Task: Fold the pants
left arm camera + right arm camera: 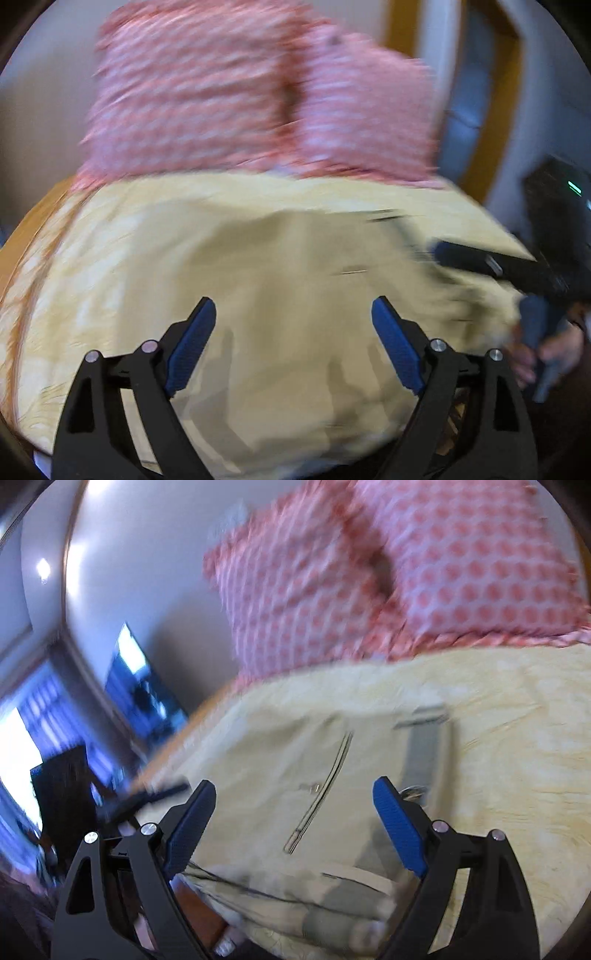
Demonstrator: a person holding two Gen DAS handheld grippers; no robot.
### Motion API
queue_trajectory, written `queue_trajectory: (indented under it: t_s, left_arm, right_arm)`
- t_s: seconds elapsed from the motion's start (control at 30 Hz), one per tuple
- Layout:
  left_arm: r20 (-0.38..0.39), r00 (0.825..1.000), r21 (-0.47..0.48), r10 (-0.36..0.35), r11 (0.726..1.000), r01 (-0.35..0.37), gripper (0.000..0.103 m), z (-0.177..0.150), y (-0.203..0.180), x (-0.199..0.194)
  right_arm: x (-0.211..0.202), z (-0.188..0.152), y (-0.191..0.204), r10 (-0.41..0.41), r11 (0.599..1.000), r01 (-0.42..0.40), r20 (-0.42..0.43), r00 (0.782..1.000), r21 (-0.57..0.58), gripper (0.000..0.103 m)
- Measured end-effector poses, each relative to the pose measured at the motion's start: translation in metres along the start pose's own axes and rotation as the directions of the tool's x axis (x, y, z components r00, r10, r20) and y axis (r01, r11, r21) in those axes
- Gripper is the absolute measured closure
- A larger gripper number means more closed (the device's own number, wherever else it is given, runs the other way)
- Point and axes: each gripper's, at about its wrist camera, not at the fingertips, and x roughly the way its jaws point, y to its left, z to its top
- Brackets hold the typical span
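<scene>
One pair of beige pants (314,775) lies spread on bed (517,738), below two pink patterned pillows (461,561). Left claw (293,317) spread wide, empty, above cloth. Right claw (293,797) likewise released, hovering over zipper area near waistband. Fabric looks light, soft, limp; likely to bunch. Best pinched at waistband or hem edge.

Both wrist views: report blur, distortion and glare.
Left wrist view: heavy motion blur smears the pillows and pants; fisheye bends the edges. Right wrist view: milder blur, pants zipper readable; window blown out.
</scene>
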Motion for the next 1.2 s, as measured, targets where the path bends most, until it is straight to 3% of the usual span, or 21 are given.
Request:
queue_trajectory:
  t_s: [0.07, 0.13, 0.27, 0.33, 0.4, 0.47, 0.53, 0.6, 0.73, 1.0, 1.07, 1.13, 1.2]
  left_arm:
    - [-0.083, 0.996, -0.05, 0.036, 0.998, -0.041, 0.017, -0.003, 0.022, 0.018]
    - [-0.145, 0.989, -0.08, 0.012, 0.997, -0.023, 0.019, -0.012, 0.033, 0.027]
    - [-0.146, 0.989, -0.039, -0.031, 0.999, 0.025, 0.019, -0.012, 0.037, 0.017]
    - [-0.138, 0.987, -0.08, -0.079, 0.994, 0.068, 0.019, -0.007, 0.05, 0.01]
    - [-0.116, 0.989, -0.138, -0.094, 0.987, 0.078, 0.017, 0.005, 0.075, 0.004]
    - [-0.123, 0.987, -0.191, -0.105, 0.978, 0.08, 0.017, 0.02, 0.101, 0.01]
    - [-0.15, 0.98, -0.239, -0.131, 0.967, 0.092, 0.017, 0.032, 0.124, 0.023]
    - [-0.187, 0.969, -0.29, -0.164, 0.951, 0.105, 0.019, 0.04, 0.141, 0.038]
    - [-0.202, 0.957, -0.316, -0.208, 0.939, 0.138, 0.02, 0.046, 0.153, 0.052]
    - [-0.216, 0.92, -0.325, -0.328, 0.912, 0.249, 0.022, 0.064, 0.152, 0.082]
    - [-0.212, 0.914, -0.345, -0.347, 0.901, 0.262, 0.031, 0.068, 0.156, 0.089]
    - [-0.206, 0.907, -0.385, -0.367, 0.883, 0.269, 0.052, 0.07, 0.164, 0.095]
    - [-0.195, 0.906, -0.413, -0.375, 0.869, 0.271, 0.089, 0.07, 0.171, 0.095]
  right_arm:
    - [0.025, -0.004, 0.005, -0.067, 0.997, 0.064, -0.1, 0.993, -0.039, 0.014]
    - [0.04, -0.016, 0.004, -0.143, 0.989, 0.132, -0.189, 0.972, -0.073, 0.015]
    - [0.029, -0.025, 0.011, -0.182, 0.979, 0.157, -0.217, 0.959, -0.129, 0.015]
    - [0.023, -0.016, 0.01, -0.181, 0.981, 0.159, -0.22, 0.959, -0.115, 0.015]
    - [0.013, 0.001, -0.003, -0.162, 0.986, 0.153, -0.17, 0.972, -0.066, 0.015]
    - [0.013, 0.022, -0.025, -0.188, 0.982, 0.188, -0.136, 0.973, -0.009, 0.015]
    - [0.023, 0.038, -0.054, -0.199, 0.976, 0.211, -0.155, 0.968, 0.061, 0.016]
    - [0.033, 0.044, -0.07, -0.208, 0.969, 0.227, -0.178, 0.962, 0.095, 0.026]
    - [0.051, 0.045, -0.092, -0.194, 0.964, 0.227, -0.216, 0.957, 0.14, 0.029]
    - [0.052, 0.047, -0.105, -0.115, 0.976, 0.145, -0.183, 0.976, 0.161, 0.047]
    - [0.052, 0.048, -0.115, -0.083, 0.971, 0.119, -0.173, 0.981, 0.21, 0.055]
    - [0.053, 0.049, -0.122, -0.071, 0.965, 0.111, -0.172, 0.982, 0.237, 0.063]
    - [0.05, 0.048, -0.125, -0.041, 0.964, 0.084, -0.171, 0.984, 0.251, 0.075]
